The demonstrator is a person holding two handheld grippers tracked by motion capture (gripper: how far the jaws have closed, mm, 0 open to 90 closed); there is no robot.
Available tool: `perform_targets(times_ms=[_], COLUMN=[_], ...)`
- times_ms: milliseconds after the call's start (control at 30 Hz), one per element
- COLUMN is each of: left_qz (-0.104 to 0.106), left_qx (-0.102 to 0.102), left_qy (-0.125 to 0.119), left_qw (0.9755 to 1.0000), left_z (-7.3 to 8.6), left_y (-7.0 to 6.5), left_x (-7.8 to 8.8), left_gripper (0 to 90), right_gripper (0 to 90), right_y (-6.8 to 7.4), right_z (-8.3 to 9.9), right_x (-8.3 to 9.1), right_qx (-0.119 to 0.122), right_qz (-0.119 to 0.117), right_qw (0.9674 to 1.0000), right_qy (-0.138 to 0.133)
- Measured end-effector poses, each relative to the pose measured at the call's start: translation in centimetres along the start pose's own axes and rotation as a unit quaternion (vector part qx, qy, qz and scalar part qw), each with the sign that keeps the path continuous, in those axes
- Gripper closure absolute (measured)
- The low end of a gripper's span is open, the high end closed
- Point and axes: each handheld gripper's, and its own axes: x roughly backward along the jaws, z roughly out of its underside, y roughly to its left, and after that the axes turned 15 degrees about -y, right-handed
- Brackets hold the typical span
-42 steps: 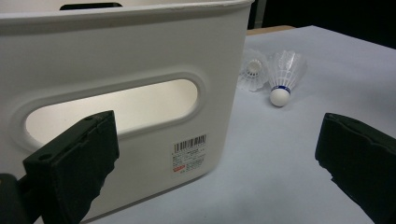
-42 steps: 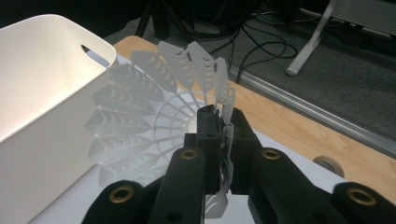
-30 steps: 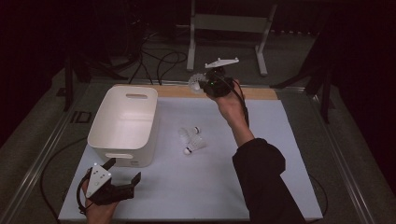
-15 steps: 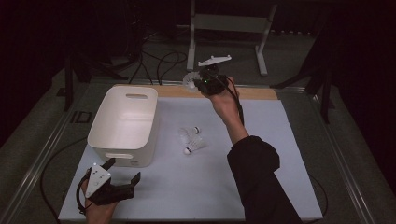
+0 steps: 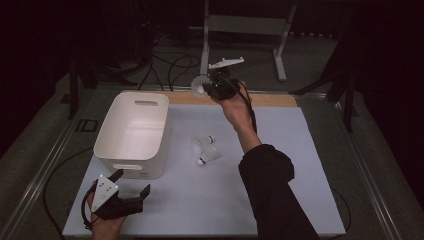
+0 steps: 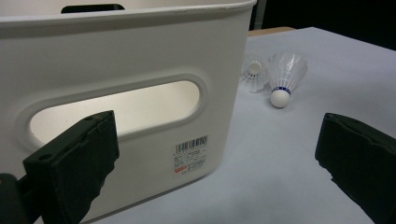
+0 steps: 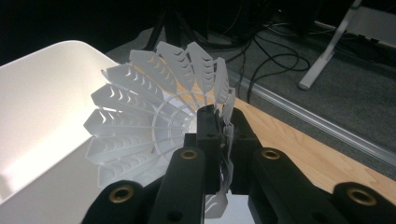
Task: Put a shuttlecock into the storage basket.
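Between the nearly closed jaws of the right gripper (image 7: 219, 140), a white plastic shuttlecock (image 7: 154, 126) is being pinched by a thin edge of its skirt, hanging raised beyond the white bin (image 5: 132, 132), so it is risking slipping and dropping onto the bench (image 5: 210, 200).

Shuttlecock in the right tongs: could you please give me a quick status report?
Right tongs shut on shuttlecock skirt, raised beyond the white bin. Left tongs open, empty, at bin's near wall. Two shuttlecocks on the mat. Nothing in the way.
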Motion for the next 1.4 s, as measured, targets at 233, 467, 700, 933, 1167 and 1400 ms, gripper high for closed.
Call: perform_targets(times_ms=[233, 467, 700, 933, 1167, 1400], left_qz=[0.0, -0.001, -0.001, -0.001, 0.0, 0.0], left_qx=[0.001, 0.001, 0.003, 0.003, 0.001, 0.001], left_qy=[-0.001, -0.002, -0.003, -0.003, -0.001, -0.001], left_qw=[1.0, 1.0, 1.0, 1.0, 1.0, 1.0], left_z=[0.0, 0.0, 0.0, 0.0, 0.0, 0.0], left_y=[0.0, 0.1, 0.0, 0.0, 0.0, 0.0], left_x=[0.0, 0.0, 0.0, 0.0, 0.0, 0.0], left_gripper=[0.3, 0.3, 0.3, 0.3, 0.3, 0.3], right_gripper=[86.3, 86.3, 86.3, 86.3, 86.1, 86.0], right_y=[0.5, 0.9, 1.2, 1.6, 2.1, 2.9], right_z=[-0.5, -0.8, -1.0, -1.1, -1.2, -1.5], right_x=[-0.1, -0.2, -0.3, -0.4, -0.6, -0.7], right_qx=[0.005, -0.001, -0.003, -0.005, -0.008, -0.001], right_qz=[-0.006, -0.018, -0.025, -0.033, -0.045, -0.054], right_qw=[1.0, 0.9998, 0.9996, 0.9993, 0.9988, 0.9984], right_qy=[-0.005, -0.009, -0.014, -0.015, -0.016, -0.017])
